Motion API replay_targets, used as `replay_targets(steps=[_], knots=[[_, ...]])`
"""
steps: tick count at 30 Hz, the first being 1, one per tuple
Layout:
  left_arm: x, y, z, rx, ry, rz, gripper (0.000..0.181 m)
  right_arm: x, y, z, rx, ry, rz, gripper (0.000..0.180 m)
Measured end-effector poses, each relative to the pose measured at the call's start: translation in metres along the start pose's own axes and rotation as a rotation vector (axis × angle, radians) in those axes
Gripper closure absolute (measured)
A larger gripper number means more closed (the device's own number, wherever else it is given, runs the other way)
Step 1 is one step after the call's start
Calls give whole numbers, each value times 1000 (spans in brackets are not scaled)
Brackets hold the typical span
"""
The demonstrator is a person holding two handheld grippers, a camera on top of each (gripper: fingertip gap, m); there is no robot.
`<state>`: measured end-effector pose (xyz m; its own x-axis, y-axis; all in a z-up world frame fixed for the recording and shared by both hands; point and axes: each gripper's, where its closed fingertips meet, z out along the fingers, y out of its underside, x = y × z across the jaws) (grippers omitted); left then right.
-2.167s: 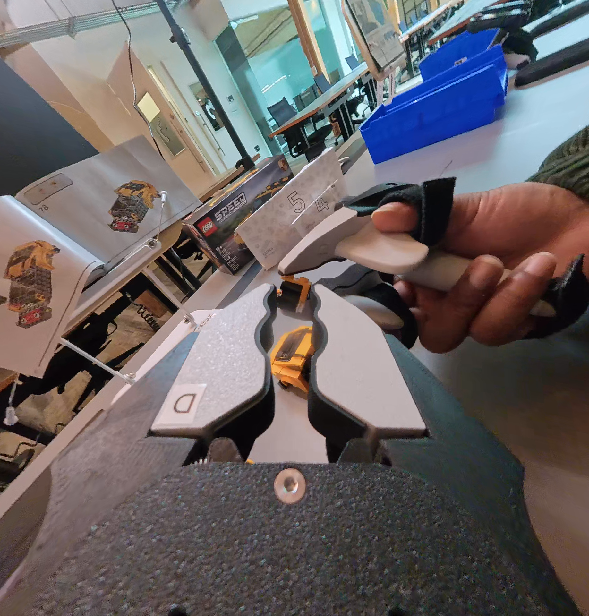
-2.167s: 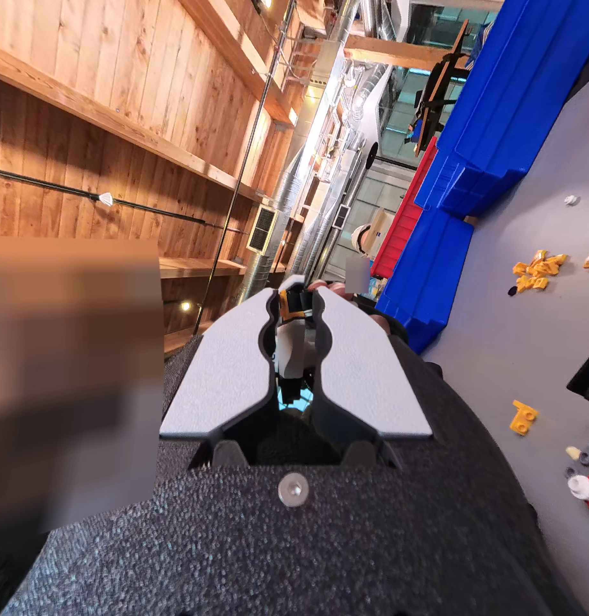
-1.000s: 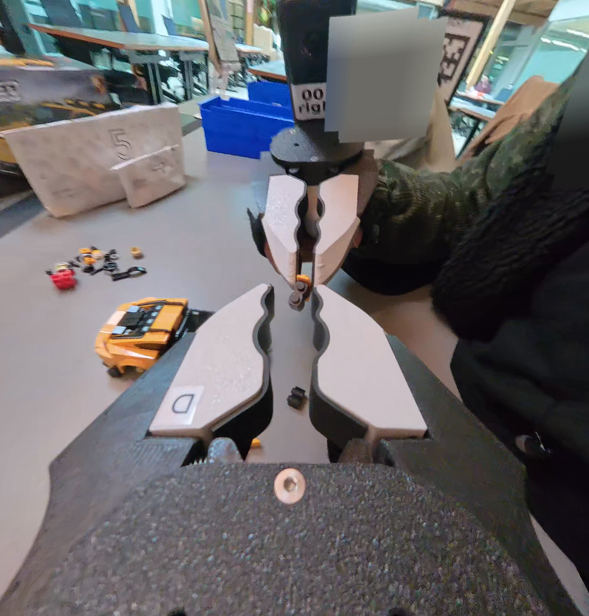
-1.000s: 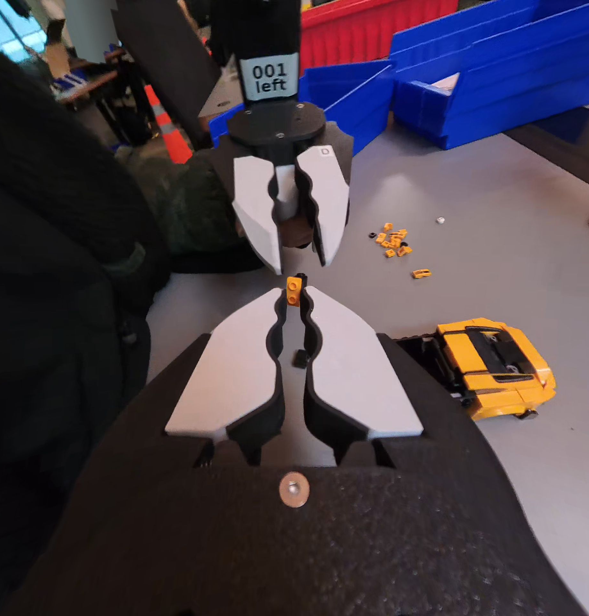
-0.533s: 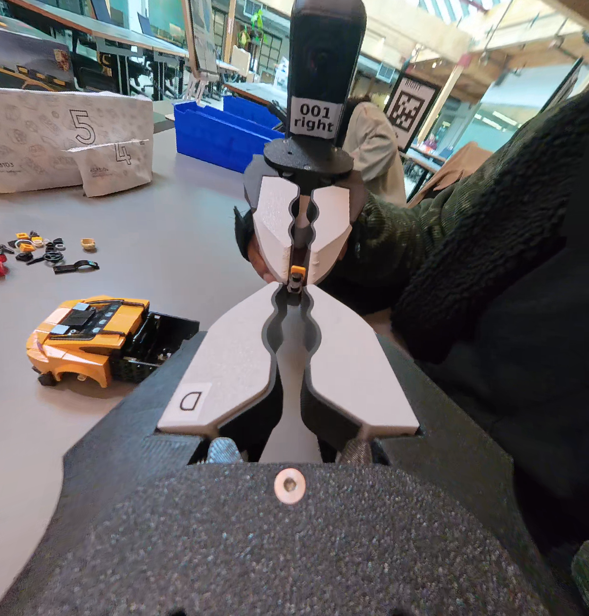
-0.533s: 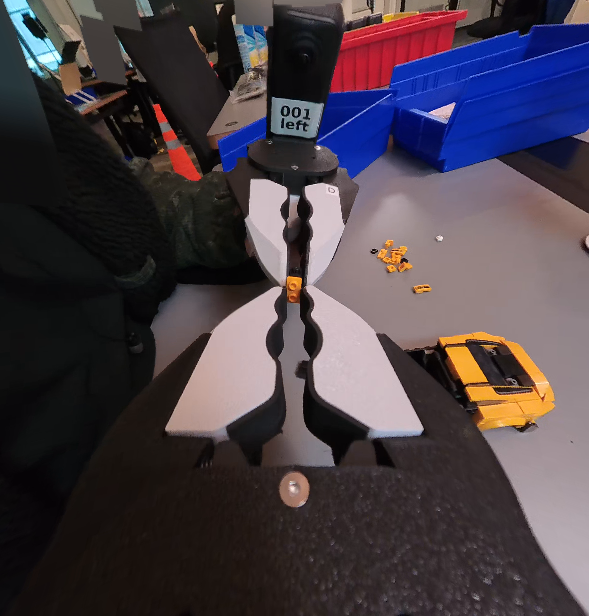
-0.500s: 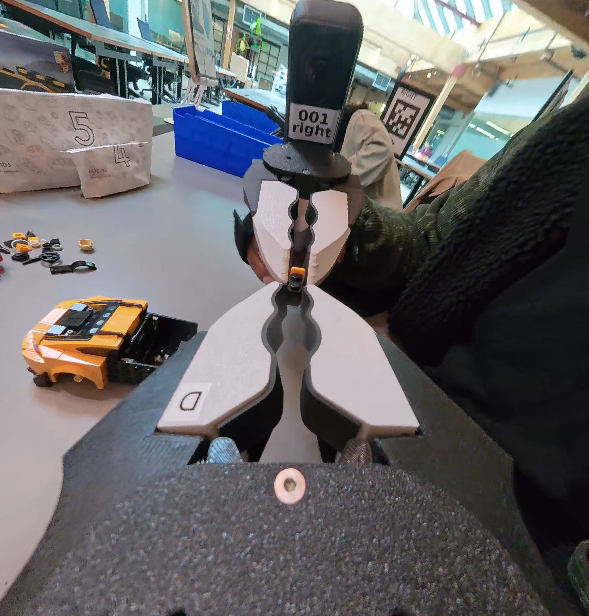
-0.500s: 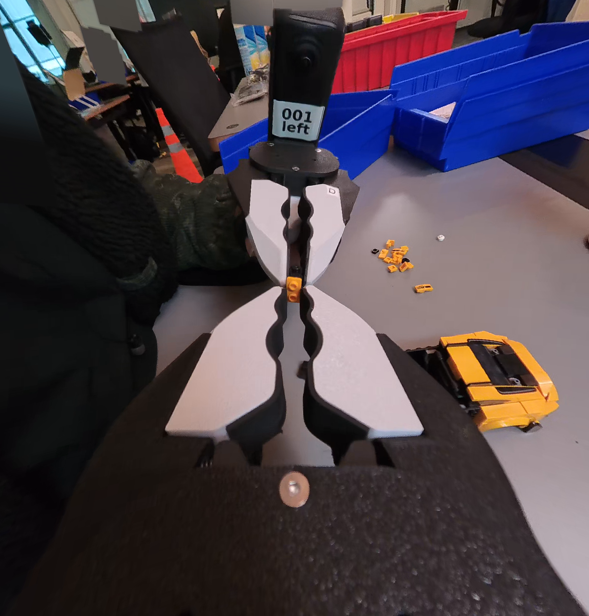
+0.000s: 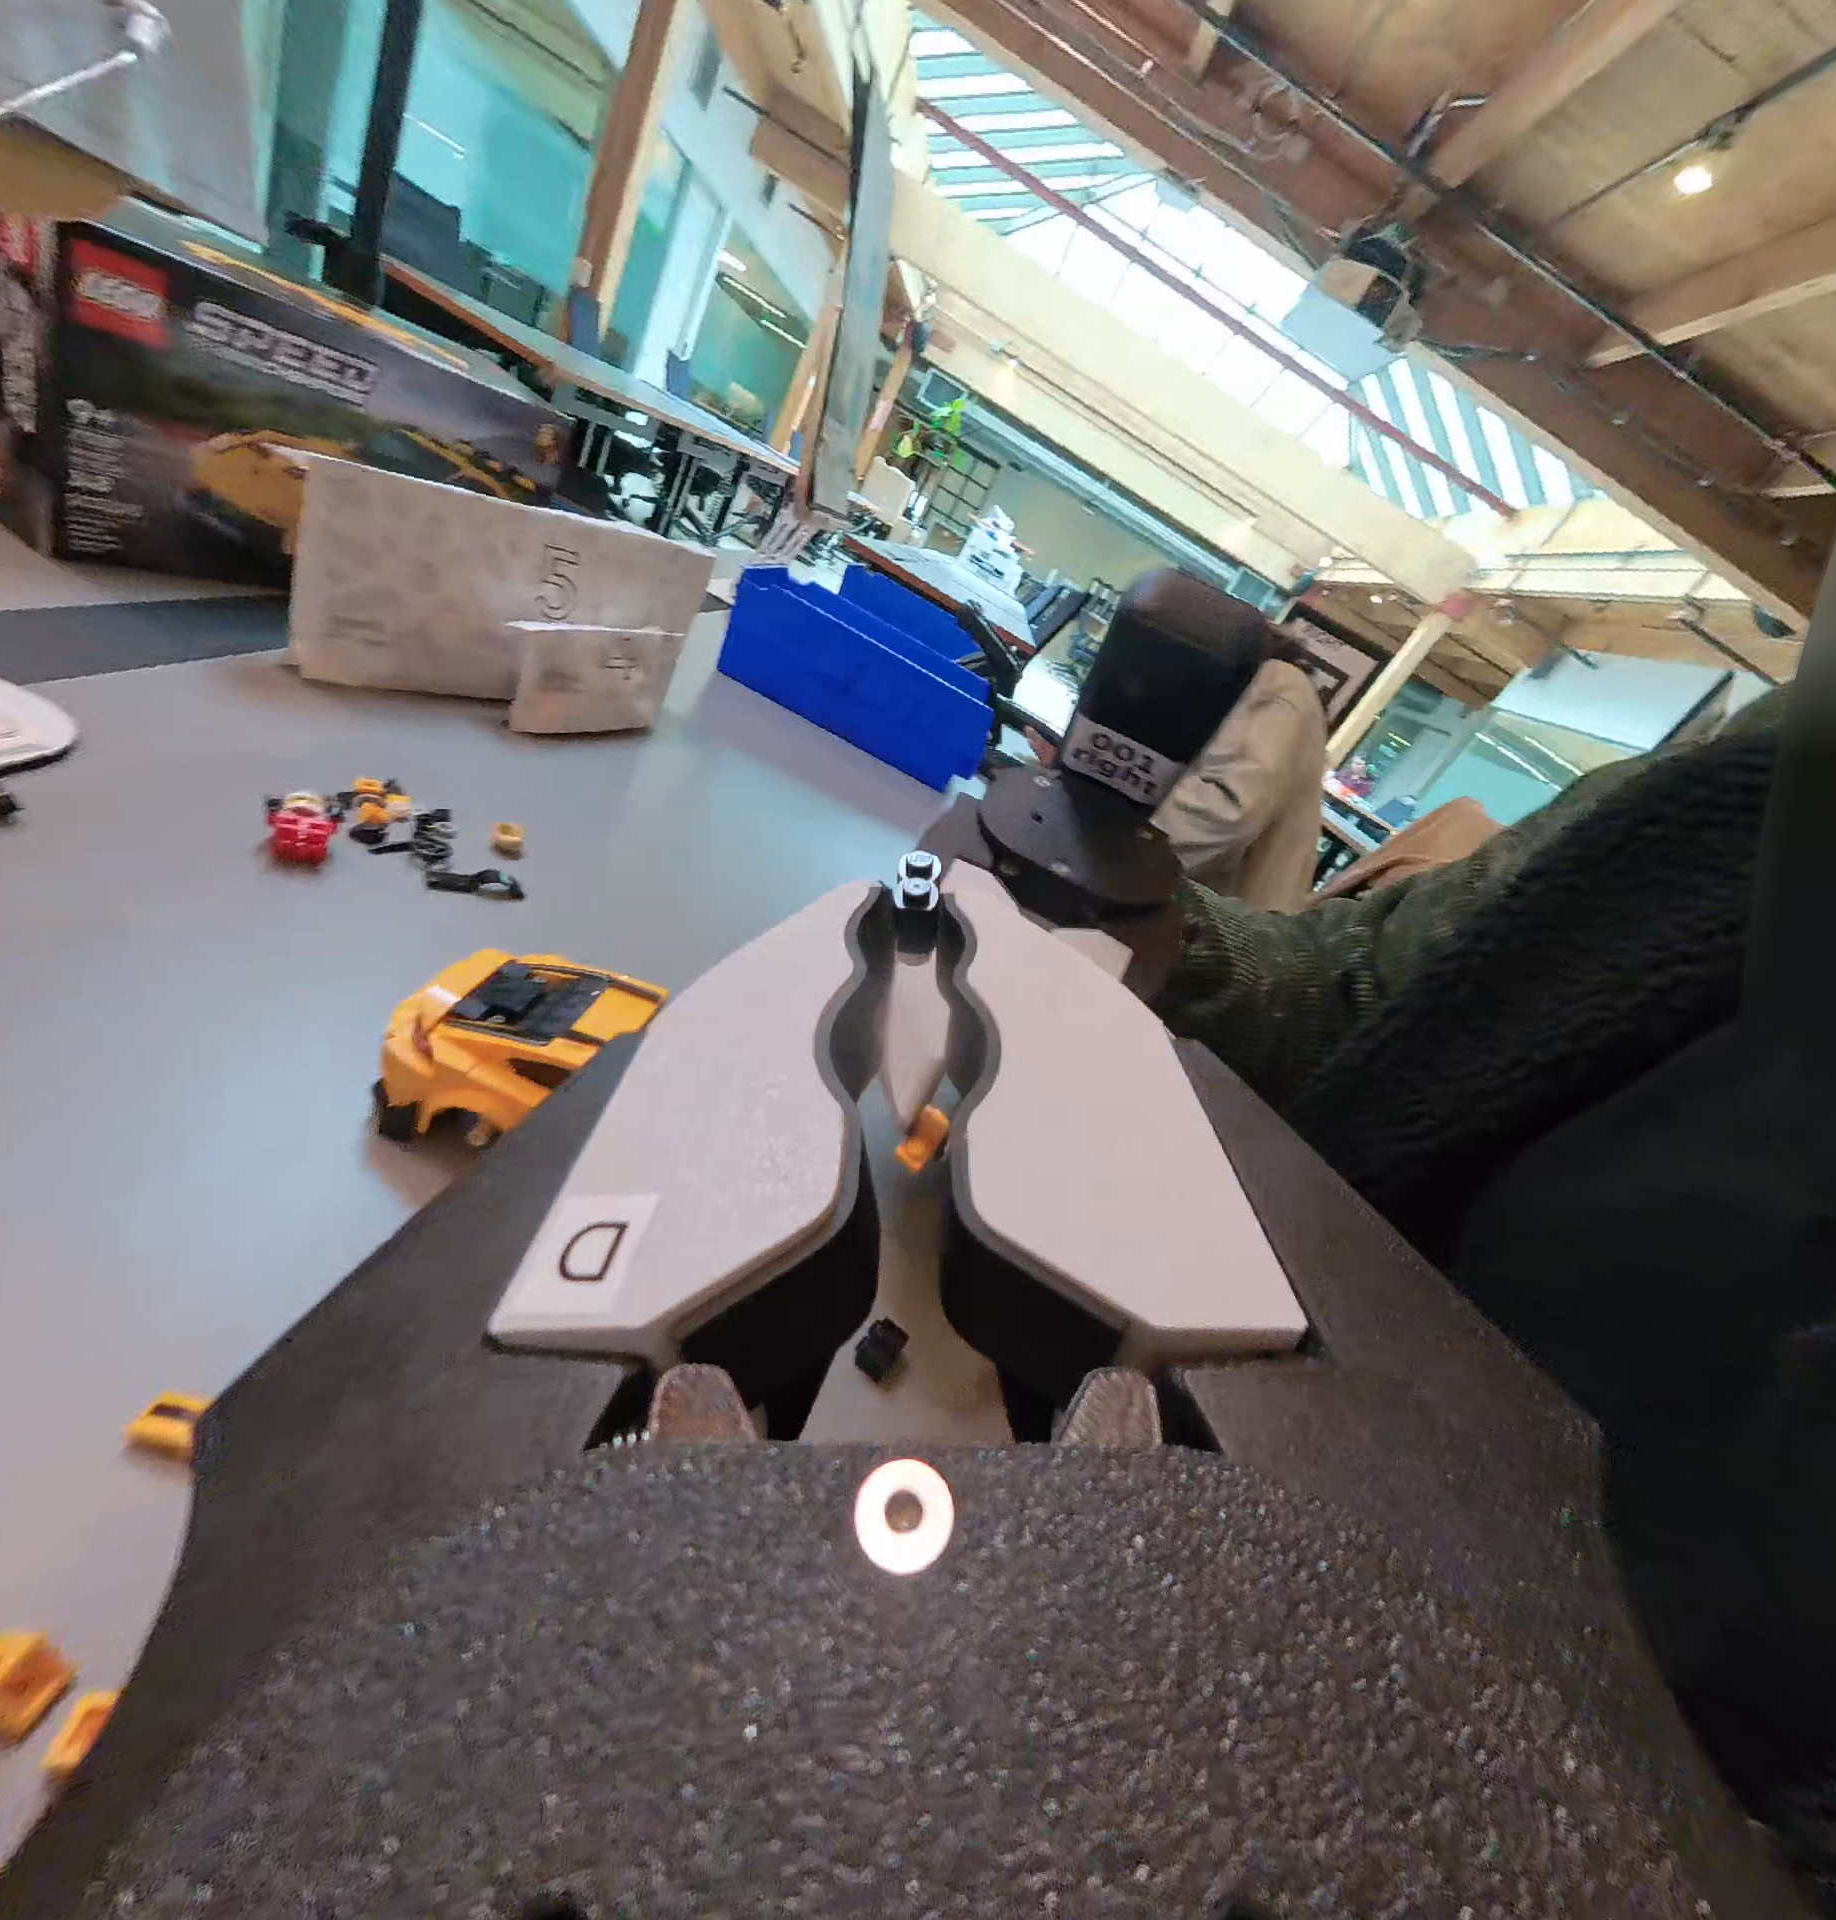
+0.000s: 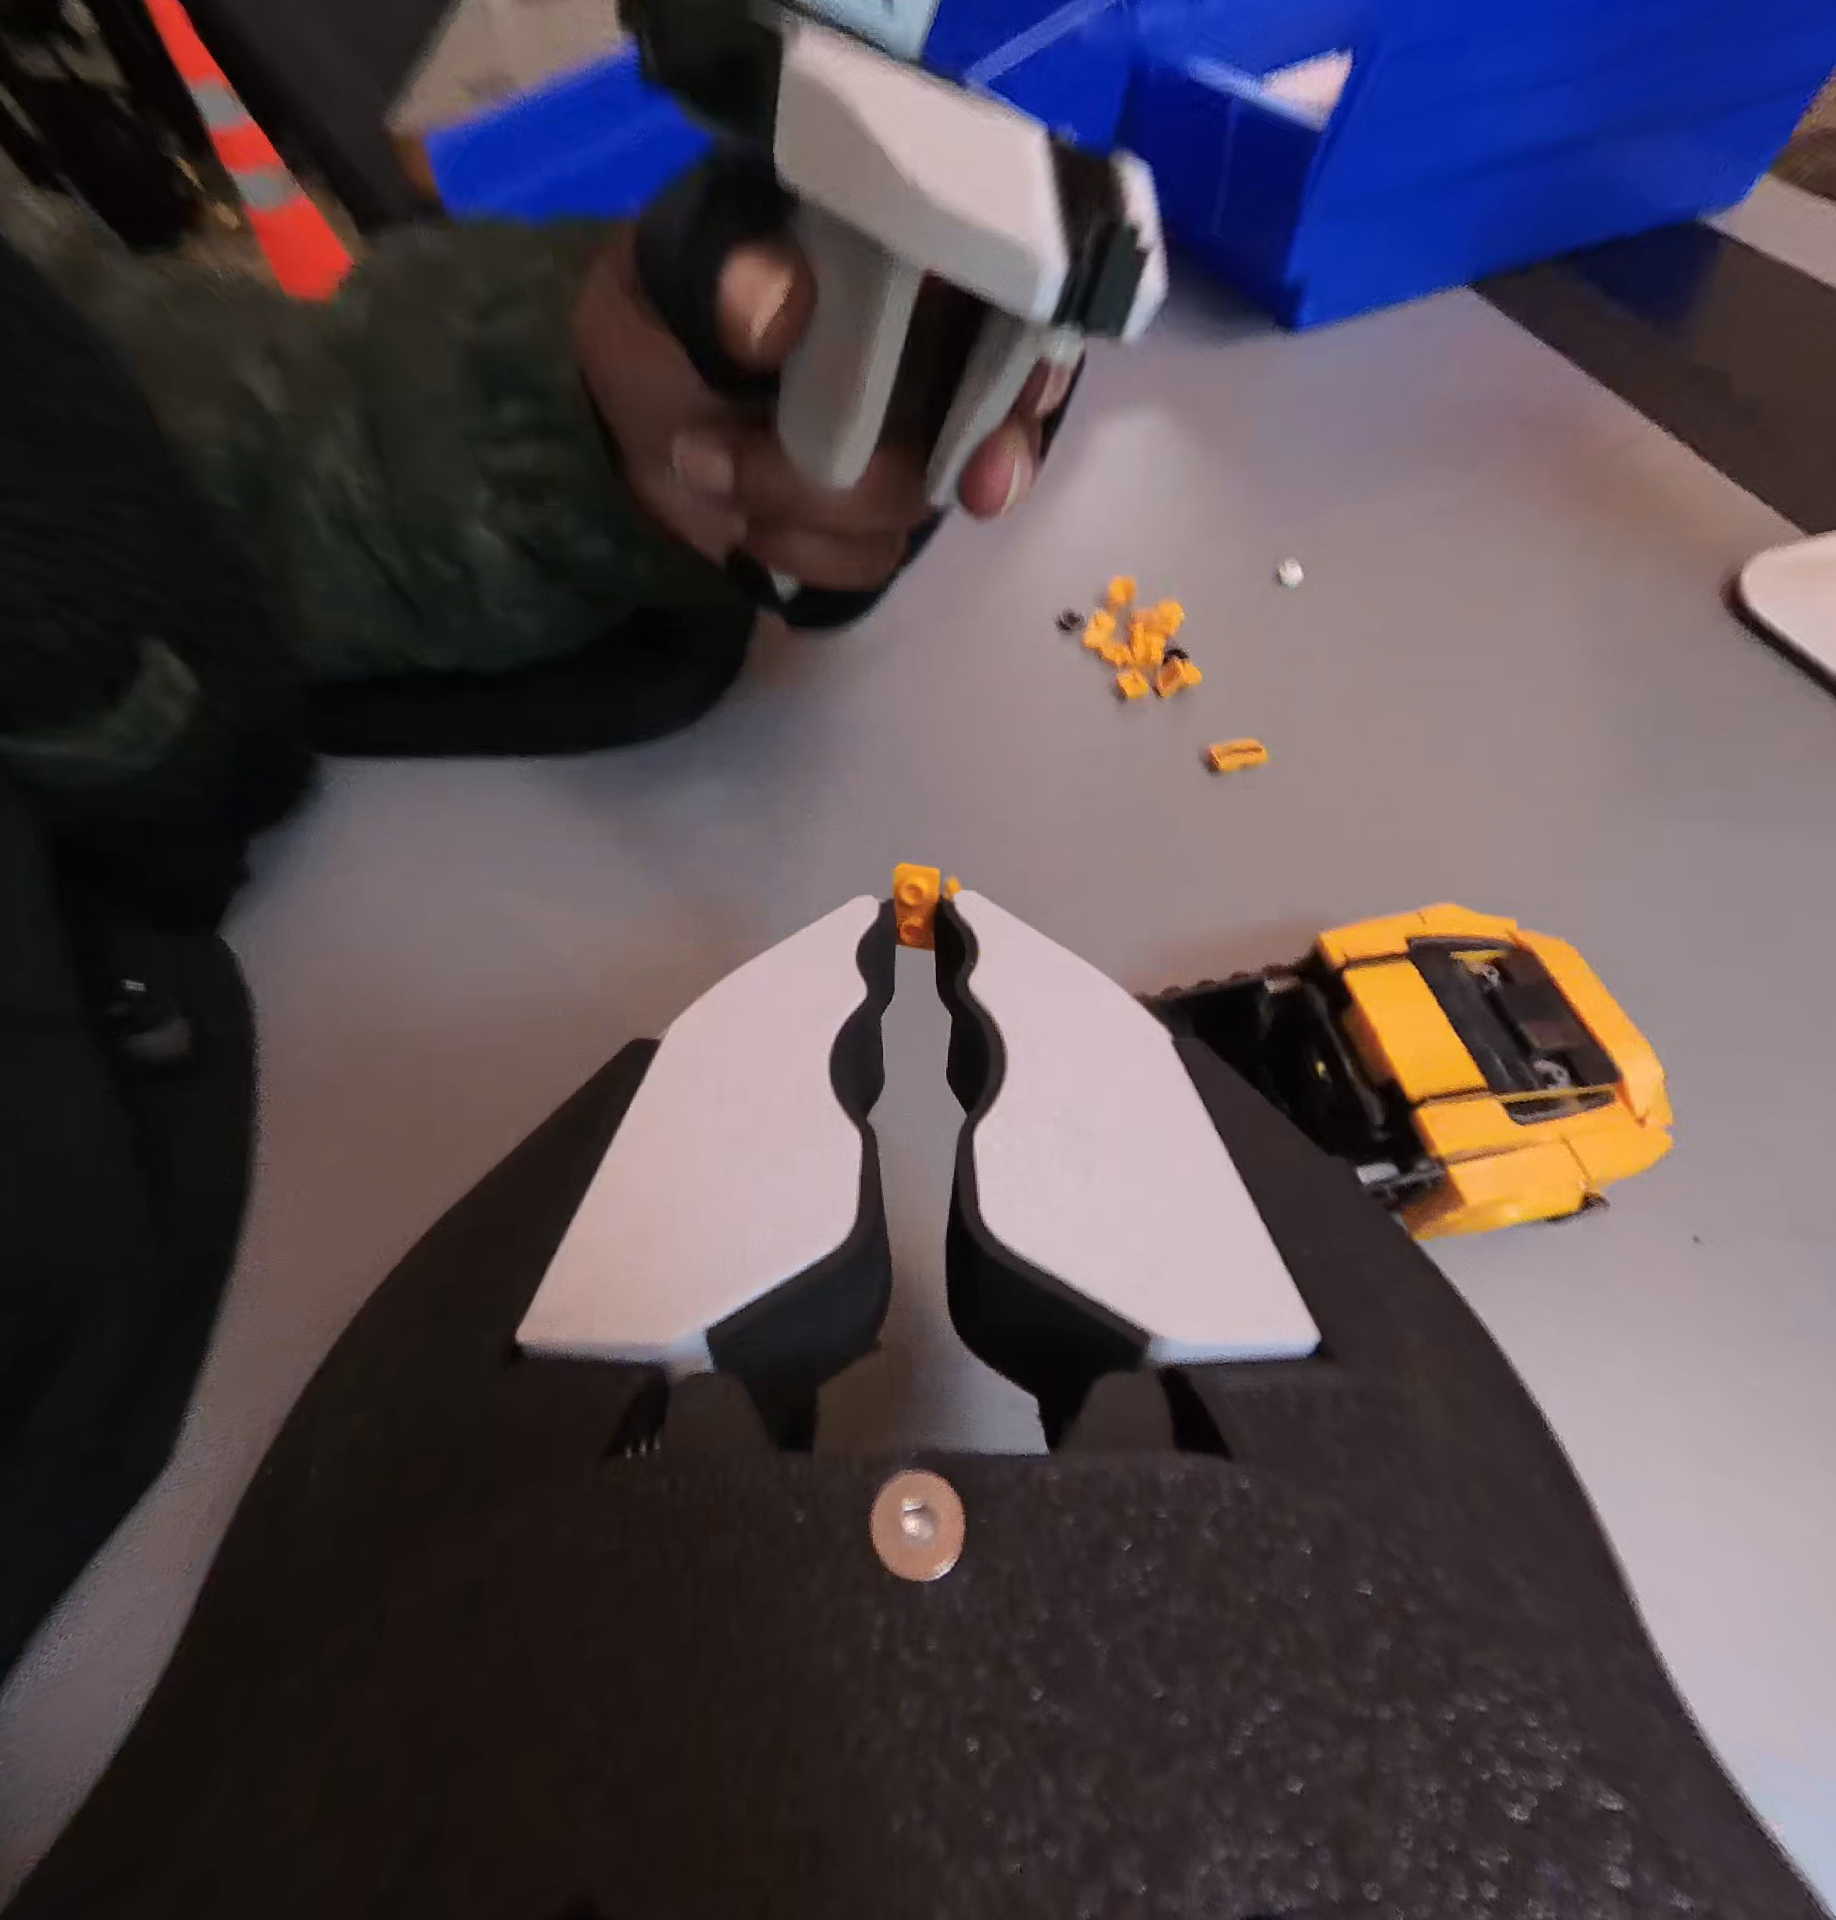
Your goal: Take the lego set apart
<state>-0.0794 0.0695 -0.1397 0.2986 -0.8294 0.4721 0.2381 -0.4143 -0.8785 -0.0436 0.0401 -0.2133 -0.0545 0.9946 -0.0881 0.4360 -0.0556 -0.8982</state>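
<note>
My left gripper [image 9: 916,902] pinches a black piece [image 9: 916,894] at its tips; my right gripper [image 10: 916,906] pinches an orange piece [image 10: 914,904]; the yellow car [image 10: 1454,1060] lies just right of it.

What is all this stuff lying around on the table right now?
Yellow toy brick car: one, partly stripped, on the grey table.
Small black brick piece: one, pinched in the left tool.
Small orange brick piece: one, pinched in the right tool.
Pile of loose orange bricks: several, beyond the car.
Red and black loose parts: a cluster, far left.
White numbered paper bags: two, at the back.
Printed set box: one, behind the bags.
Blue plastic bins: several, at the table edge.
Person's hand: gripping the left tool.
</note>
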Motion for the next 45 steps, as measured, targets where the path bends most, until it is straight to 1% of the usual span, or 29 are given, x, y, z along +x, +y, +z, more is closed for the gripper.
replay_targets(steps=[2,4,8,13,19,21,24,26,30,33,40,42,45], knots=[[-6,-4,-3,26,-19,-19,172,5,7,5,-69,68,-47,173],[-12,-1,-4,10,-45,-35,172,12,13,9,-127,134,-95,173],[-17,6,-2,-21,-77,-31,172,17,21,11,-181,187,-114,173],[-21,10,0,-41,-95,-36,172,19,24,13,-192,203,-120,173],[-32,3,-9,-24,-163,-27,172,24,22,17,-188,232,-128,173],[-36,2,-13,-30,-194,-14,172,27,18,17,-169,245,-126,173],[-41,6,-17,-86,-230,14,173,30,11,19,-118,241,-103,172],[-41,8,-17,-103,-233,23,173,30,5,22,-81,233,-98,166],[-38,14,-14,-145,-228,48,173,28,-3,29,-42,236,-136,145],[-36,19,-11,-167,-216,50,173,28,-5,29,-23,254,-164,138],[-25,33,0,-212,-126,5,173,36,-16,19,48,308,-168,137],[-19,34,5,-191,-78,-50,173,34,-22,16,84,309,-169,140],[-6,35,11,-156,37,-157,173,24,-36,10,170,257,-156,145]])
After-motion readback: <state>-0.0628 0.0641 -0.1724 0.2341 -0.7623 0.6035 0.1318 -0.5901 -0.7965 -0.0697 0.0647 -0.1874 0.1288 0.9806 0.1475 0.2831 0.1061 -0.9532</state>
